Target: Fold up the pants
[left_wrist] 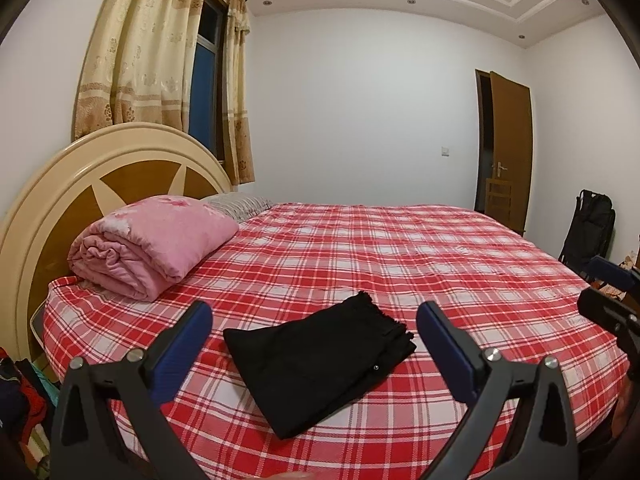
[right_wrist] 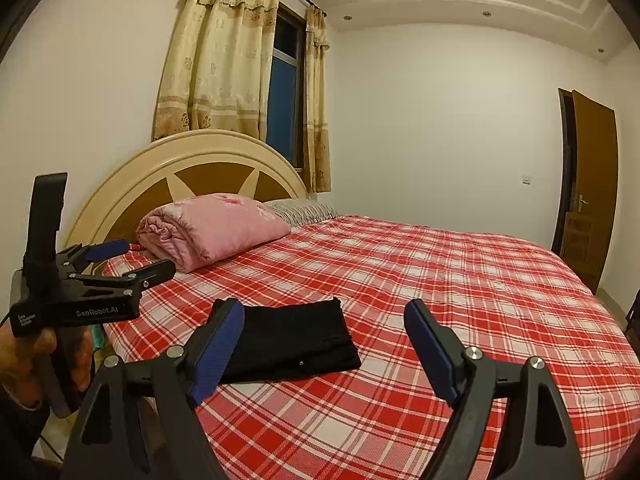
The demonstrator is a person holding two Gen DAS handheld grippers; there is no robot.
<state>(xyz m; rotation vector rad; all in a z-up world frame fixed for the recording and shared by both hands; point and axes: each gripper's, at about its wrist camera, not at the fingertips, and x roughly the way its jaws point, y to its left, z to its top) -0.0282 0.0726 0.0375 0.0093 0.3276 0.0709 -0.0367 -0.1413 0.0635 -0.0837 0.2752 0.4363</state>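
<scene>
Black pants (left_wrist: 320, 364) lay folded in a compact rectangle on the red plaid bed (left_wrist: 460, 264); their underside was hidden. Left tool (left_wrist: 314, 324) and right tool (right_wrist: 324, 322) hovered spread wide, empty. Pink quilt (left_wrist: 156, 240) sat by the headboard (left_wrist: 80, 184).

The pants (left_wrist: 320, 364) lie folded on the bed (left_wrist: 440, 264), near its front edge, with bare sheet all round them. Behind and to the left of them the quilt (left_wrist: 156, 244) sits rolled at the head of the bed, against the headboard (left_wrist: 60, 200); a pillow (left_wrist: 240, 202) lies just behind the quilt. Curtains (left_wrist: 140, 48) hang behind the headboard, either side of a window (left_wrist: 206, 76). The door (left_wrist: 510, 144) stands in the far right corner, beyond the bed.

The left gripper (left_wrist: 314, 324) hangs above the front edge with the pants between its fingers in view (not touching). The right gripper (right_wrist: 324, 320) hangs beside it, to its right, the pants lying ahead and left of its centre.
</scene>
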